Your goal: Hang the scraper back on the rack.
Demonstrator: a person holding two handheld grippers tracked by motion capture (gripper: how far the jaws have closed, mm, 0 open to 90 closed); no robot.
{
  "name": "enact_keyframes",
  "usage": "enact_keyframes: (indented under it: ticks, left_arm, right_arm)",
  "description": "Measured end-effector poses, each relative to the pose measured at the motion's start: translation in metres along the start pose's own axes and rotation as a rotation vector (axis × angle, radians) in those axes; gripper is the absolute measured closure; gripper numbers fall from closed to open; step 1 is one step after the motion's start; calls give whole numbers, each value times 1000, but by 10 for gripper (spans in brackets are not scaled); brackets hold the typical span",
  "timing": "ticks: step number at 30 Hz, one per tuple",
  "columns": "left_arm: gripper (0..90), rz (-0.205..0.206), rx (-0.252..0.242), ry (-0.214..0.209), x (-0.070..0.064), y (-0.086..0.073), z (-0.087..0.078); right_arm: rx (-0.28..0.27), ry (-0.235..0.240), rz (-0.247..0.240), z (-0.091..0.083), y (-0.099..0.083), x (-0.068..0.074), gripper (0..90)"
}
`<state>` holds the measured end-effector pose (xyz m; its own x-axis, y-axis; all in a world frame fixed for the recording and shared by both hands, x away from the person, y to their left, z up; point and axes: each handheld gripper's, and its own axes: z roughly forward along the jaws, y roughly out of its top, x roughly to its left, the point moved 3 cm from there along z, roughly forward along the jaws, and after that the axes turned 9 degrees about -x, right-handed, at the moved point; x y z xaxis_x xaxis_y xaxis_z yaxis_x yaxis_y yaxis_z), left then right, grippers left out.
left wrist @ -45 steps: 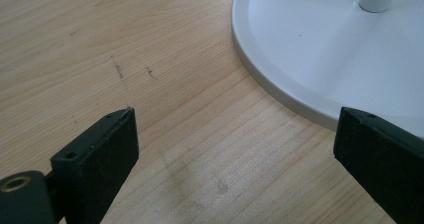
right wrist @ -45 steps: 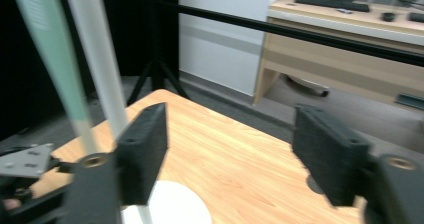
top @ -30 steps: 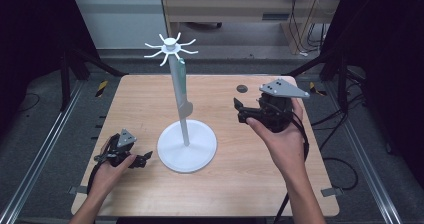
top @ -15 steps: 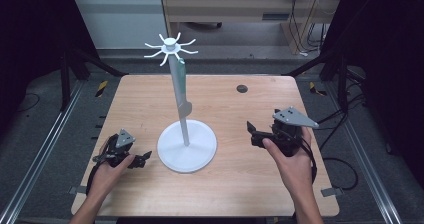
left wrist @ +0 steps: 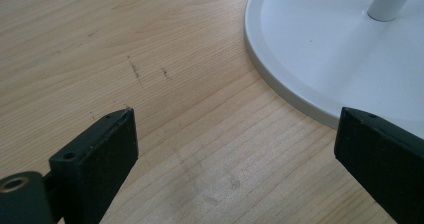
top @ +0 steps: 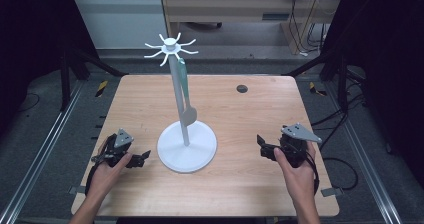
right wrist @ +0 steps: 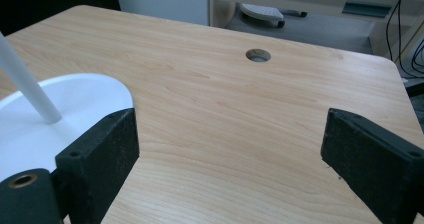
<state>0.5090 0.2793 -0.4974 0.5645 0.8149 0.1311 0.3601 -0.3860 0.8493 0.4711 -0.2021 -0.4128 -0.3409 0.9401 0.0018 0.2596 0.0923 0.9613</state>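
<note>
A white stand (top: 187,151) with a round base, a thin pole and a ring of hooks on top stands mid-table. A green-handled spoon (top: 186,96) hangs from one hook beside the pole. My left gripper (top: 143,156) rests low on the table just left of the base, open, with bare wood between its jaws. The base rim (left wrist: 300,91) reaches the right jaw in the left gripper view. My right gripper (top: 260,146) rests on the table right of the stand, open and holding nothing. The base (right wrist: 75,104) and pole (right wrist: 25,81) lie at the left in the right gripper view.
A round cable hole (top: 242,88) sits in the wooden tabletop (top: 260,109) toward the far right. Bare wood lies between the stand and both grippers. Cables and a desk frame stand on the floor beyond the far edge.
My right gripper has come down and toward the near right, from raised beside the stand to resting on the table. The left gripper has stayed in place.
</note>
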Motion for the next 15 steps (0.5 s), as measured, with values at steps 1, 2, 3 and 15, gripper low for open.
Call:
enact_keyframes:
  ticks: [1, 2, 3, 15]
  left_arm:
    - [35, 2, 2, 0, 0, 0, 0]
    - [35, -1, -1, 0, 0, 0, 0]
    - [35, 1, 1, 0, 0, 0, 0]
    - [35, 0, 2, 5, 2, 0, 0]
  right_arm:
    - [3, -3, 4, 1, -2, -1, 91]
    - [6, -9, 4, 3, -4, -2, 93]
    - [8, -13, 3, 5, -7, -3, 95]
    - [72, -10, -6, 27, -29, -5, 97]
